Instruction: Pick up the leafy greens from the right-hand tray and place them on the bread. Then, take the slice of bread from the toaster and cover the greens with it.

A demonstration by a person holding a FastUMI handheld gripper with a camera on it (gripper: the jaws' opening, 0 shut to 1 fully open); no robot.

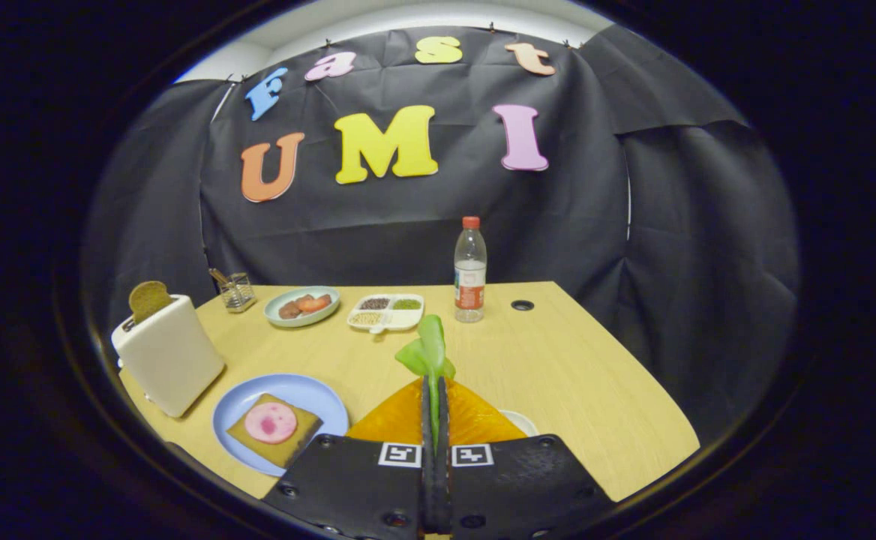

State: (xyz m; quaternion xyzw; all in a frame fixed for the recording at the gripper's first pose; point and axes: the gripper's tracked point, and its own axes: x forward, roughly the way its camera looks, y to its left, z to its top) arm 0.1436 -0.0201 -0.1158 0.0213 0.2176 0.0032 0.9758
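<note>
My gripper [433,386] is shut on the leafy greens [427,351], whose stalk runs down between the two fingers while the leaves stick up above the fingertips. Right below and behind the fingers lies the orange tray [475,421]. Left of the fingers sits a blue plate [310,394] holding a slice of bread [273,433] topped with a pink round of meat [271,422]. Farther left stands a white toaster [169,355] with a brown slice of bread [148,298] poking out of its slot.
At the back of the wooden table [573,375] are a green plate of food [302,305], a white divided dish [386,311], a clear bottle with a red cap [470,270] and a small glass holder [237,290]. A white dish rim [522,421] peeks out beside the orange tray.
</note>
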